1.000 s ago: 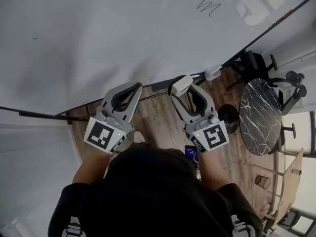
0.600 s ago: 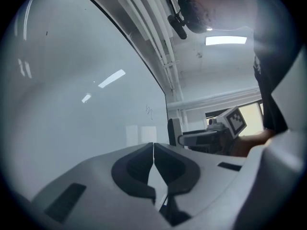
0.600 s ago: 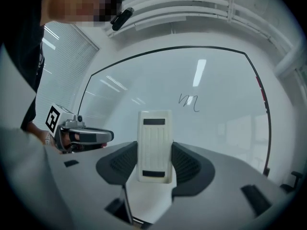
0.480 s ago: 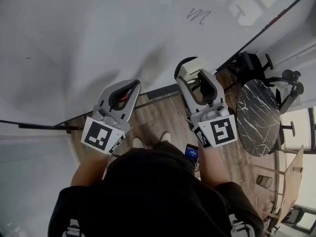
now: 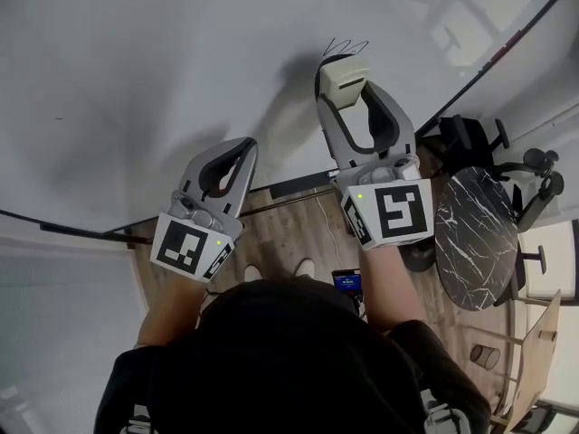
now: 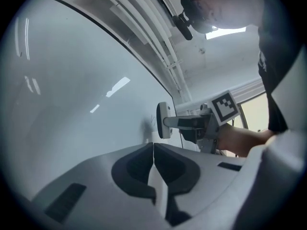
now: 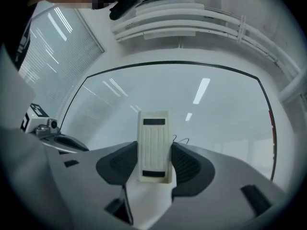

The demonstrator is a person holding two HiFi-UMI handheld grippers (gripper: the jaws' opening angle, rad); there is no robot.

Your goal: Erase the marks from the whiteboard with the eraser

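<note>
Eraser: gripped upright, pad turned toward the whiteboard, just beside the marks
Marks: a small black scribble, judged not yet wiped
Contact: whether the pad touches the board cannot be told
Right gripper: jaws clenched on the eraser's sides
Left gripper: jaws pressed together, nothing held; positioned lower, near the board's bottom edge
Risk, tilt: if only an edge of the pad is pressed, a smear could be left
Risk, slip: under hard pressure the eraser could be twisted or pushed back between the jaws
Risk, aim: a short stroke could leave part of the scribble untouched
</note>
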